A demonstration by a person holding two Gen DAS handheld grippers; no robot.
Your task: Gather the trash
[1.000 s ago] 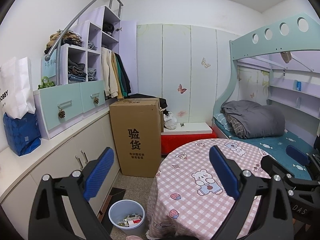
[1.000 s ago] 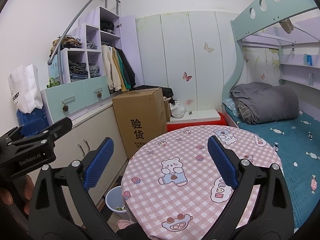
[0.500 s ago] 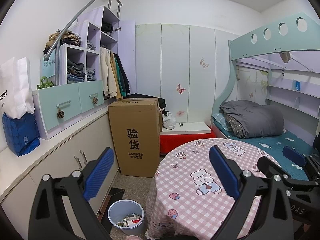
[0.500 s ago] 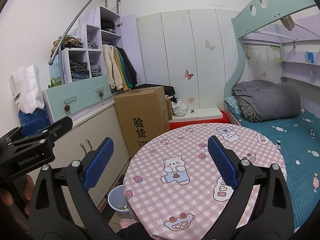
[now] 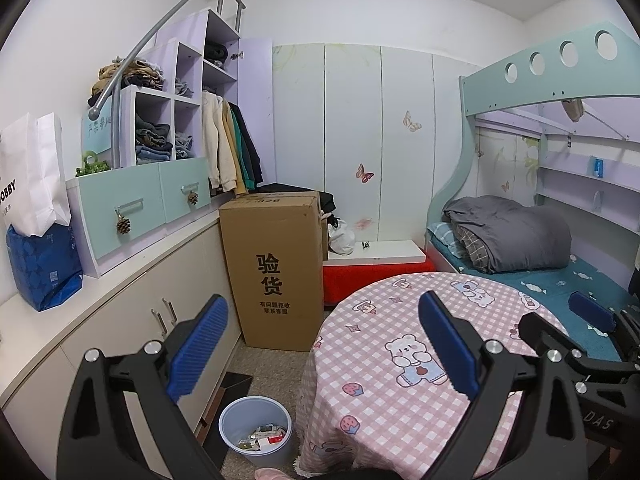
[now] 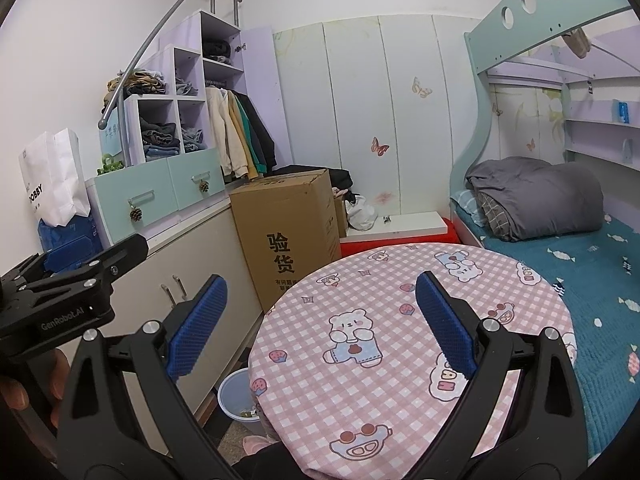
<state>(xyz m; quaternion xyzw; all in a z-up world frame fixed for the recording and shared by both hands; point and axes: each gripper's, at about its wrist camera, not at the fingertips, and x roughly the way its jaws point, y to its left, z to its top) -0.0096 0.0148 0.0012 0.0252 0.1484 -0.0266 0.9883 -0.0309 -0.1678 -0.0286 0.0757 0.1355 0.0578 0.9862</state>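
1. The left tool (image 5: 322,344) is spread wide and holds nothing.
2. The right tool (image 6: 320,320) is spread wide too, also empty.
3. Both tools hang above the round desk (image 5: 400,412) with the pink checked cloth. No trash shows on the desk.
4. The trash bin (image 5: 256,430) stands on the floor, just beside the desk's left edge, below the left tool. It already has scraps in it.
5. The left tool is nearer the bin, I think. Any loose trash to pick up is out of sight.
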